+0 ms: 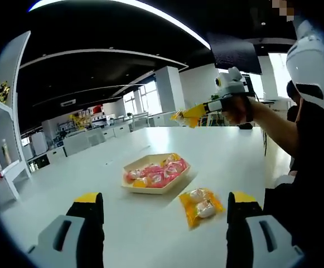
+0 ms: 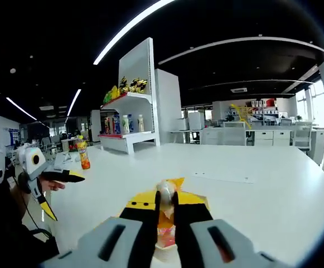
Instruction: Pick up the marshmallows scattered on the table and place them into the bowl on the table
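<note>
The white table (image 1: pixel 217 156) carries the hexagonal bowl (image 1: pixel 155 174) of marshmallow packets, ahead of the left gripper (image 1: pixel 164 209), whose jaws are spread. One yellow marshmallow packet (image 1: pixel 201 206) lies between them. The right gripper (image 2: pixel 165 207) pinches another marshmallow packet (image 2: pixel 165 195).

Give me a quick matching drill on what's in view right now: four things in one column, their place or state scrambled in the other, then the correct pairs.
Things:
1. right gripper
2. left gripper
3. bowl
4. yellow packet on the table

Place or state:
A. lies beside the bowl, between the left gripper's jaws in its own view
B. holds pink and yellow wrapped marshmallows
C. shut on a yellow-wrapped marshmallow, raised above the table
D. open, jaws wide apart, nothing held

Pairs: 1-C, 2-D, 3-B, 4-A
</note>
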Available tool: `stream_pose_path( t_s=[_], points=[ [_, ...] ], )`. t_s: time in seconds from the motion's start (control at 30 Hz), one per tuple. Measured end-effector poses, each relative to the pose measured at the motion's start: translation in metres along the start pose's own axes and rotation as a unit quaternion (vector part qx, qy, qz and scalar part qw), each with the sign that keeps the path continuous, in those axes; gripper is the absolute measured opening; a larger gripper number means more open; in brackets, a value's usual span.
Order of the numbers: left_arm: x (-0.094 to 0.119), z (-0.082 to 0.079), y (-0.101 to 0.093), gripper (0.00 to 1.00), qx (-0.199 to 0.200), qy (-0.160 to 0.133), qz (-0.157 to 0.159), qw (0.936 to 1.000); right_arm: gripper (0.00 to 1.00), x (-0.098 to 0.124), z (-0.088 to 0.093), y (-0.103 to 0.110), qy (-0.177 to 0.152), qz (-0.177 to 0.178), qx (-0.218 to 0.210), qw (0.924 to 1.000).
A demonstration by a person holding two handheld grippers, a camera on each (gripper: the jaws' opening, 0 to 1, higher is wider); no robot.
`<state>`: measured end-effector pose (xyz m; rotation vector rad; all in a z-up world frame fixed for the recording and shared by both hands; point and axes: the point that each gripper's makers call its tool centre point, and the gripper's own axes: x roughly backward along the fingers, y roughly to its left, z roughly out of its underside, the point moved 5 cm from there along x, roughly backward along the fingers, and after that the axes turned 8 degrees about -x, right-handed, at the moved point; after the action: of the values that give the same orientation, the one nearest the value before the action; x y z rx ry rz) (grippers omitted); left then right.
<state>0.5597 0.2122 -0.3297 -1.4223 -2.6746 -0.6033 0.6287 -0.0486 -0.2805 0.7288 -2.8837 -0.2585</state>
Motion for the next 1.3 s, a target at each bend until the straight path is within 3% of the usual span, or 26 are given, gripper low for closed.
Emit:
stream_pose_path(
  t_s=[0.43,0.83,1.13,1.3],
  points=[
    [0.006,-0.015,0.005,0.93,0.001,-0.023,-0.007,0.9997,0.08,-0.047,0.020,-0.016,0.034,0.003,-0.022,0.9992],
    [-0.003,-0.010,0.003,0.93,-0.004,-0.010,-0.009,0.9999,0.08,-0.082,0.032,-0.044,0.044,0.029,-0.030,0.9982],
    [-0.007,-0.009,0.002,0.93,-0.006,-0.005,-0.006,1.0000,0.08,-0.111,0.056,-0.063,0.069,0.051,-0.053,0.9949],
    [-0.009,-0.010,0.003,0.93,-0.005,-0.006,-0.002,1.0000,0.09,-0.120,0.068,-0.062,0.088,0.057,-0.058,0.9928]
  ],
)
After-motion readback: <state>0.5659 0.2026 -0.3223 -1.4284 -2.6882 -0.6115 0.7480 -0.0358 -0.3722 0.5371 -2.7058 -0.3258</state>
